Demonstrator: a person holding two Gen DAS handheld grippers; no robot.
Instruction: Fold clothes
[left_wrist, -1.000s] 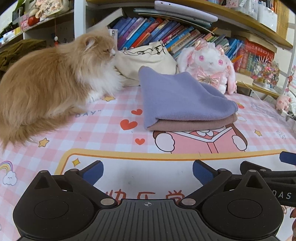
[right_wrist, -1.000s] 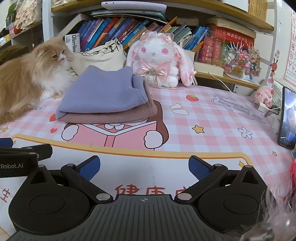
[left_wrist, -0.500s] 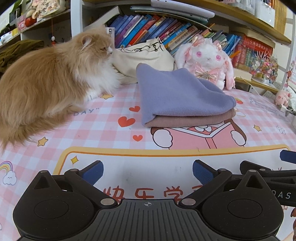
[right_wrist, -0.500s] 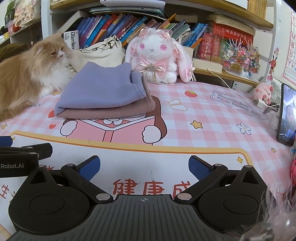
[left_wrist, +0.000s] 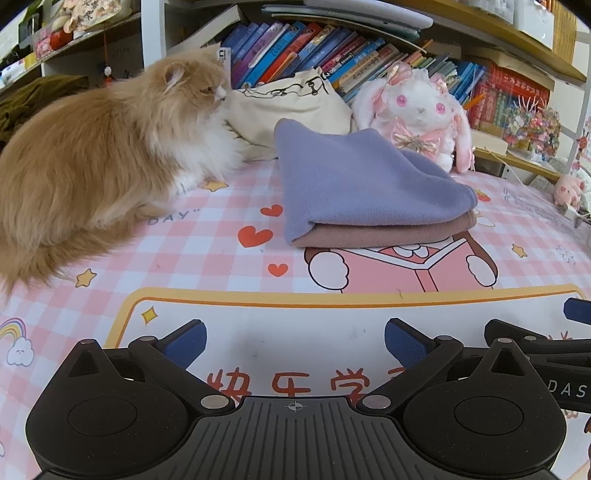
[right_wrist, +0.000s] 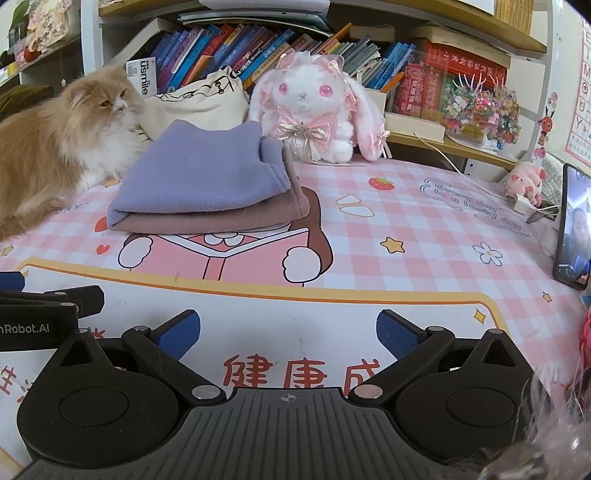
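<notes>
Both tools sit low at the near edge of the table mat (left_wrist: 184, 266), side by side. Left gripper (left_wrist: 293, 338): jaws spread wide, nothing between the blue pads. Right gripper (right_wrist: 288, 328): same, spread wide and empty. Clothes: a purple garment (left_wrist: 354, 184) lies folded on top of a folded brown garment (left_wrist: 388, 232), the two touching as one stack toward the far middle of the mat, well apart from both grippers. Judgement: both pieces look already folded; no loose garment is in view. A cat (left_wrist: 103, 155) lies at the far left edge, near the stack but not touching it; a plush rabbit (right_wrist: 314, 110) and a cream bag (right_wrist: 199, 103) sit just behind. Handling estimate: fleece-like cloth, soft, light, limp, not slippery; it will sag if lifted by one point. Best hold is probably the near rounded fold edge, one gripper toward each end.
</notes>
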